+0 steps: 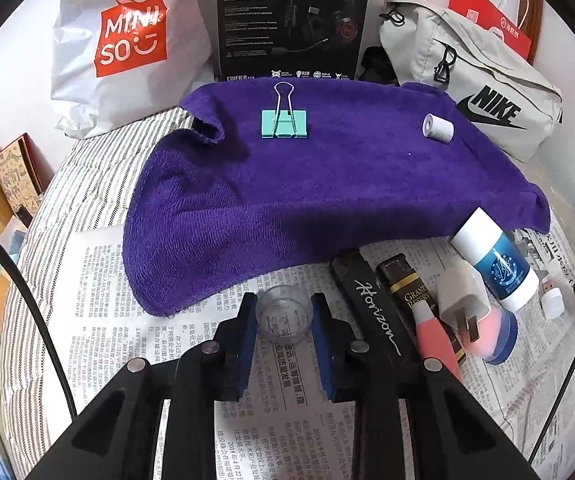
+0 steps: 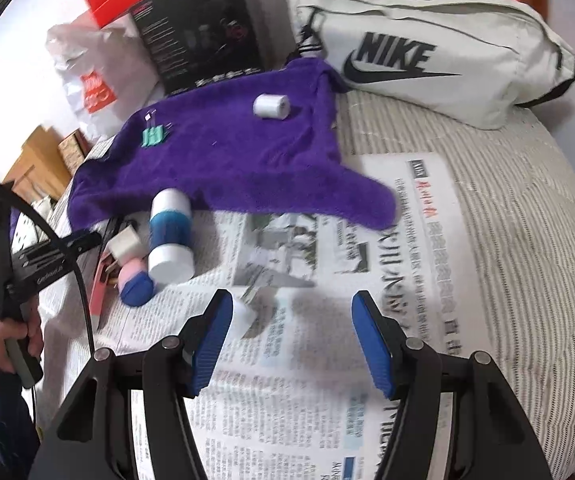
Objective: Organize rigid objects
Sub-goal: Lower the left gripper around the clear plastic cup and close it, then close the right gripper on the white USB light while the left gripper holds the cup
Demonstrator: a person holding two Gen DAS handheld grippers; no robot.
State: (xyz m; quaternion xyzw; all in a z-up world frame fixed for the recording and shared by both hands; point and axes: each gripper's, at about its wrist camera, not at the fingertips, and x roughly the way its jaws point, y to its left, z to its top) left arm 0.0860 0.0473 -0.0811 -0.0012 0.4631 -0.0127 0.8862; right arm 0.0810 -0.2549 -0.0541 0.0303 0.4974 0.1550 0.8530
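Observation:
My left gripper (image 1: 284,312) is shut on a small clear glass cup (image 1: 284,315), just above the newspaper (image 1: 99,280). Ahead lies a purple towel (image 1: 287,184) with a teal binder clip (image 1: 284,123) and a small white roll (image 1: 437,126) on it. To the right lie a black lighter (image 1: 371,304), a dark lighter (image 1: 405,286), a white plug (image 1: 463,300), a pink-and-blue piece (image 1: 497,336), a blue-and-white bottle (image 1: 495,258) and a white USB stick (image 1: 552,300). My right gripper (image 2: 292,312) is open over the newspaper (image 2: 407,208), with the USB stick (image 2: 247,314) by its left finger.
A Miniso bag (image 1: 127,40), a black Edifier box (image 1: 291,20) and a grey Nike bag (image 1: 475,84) stand behind the towel. A striped sheet (image 2: 527,220) covers the bed. The left gripper's handle and the hand holding it (image 2: 7,332) show in the right wrist view.

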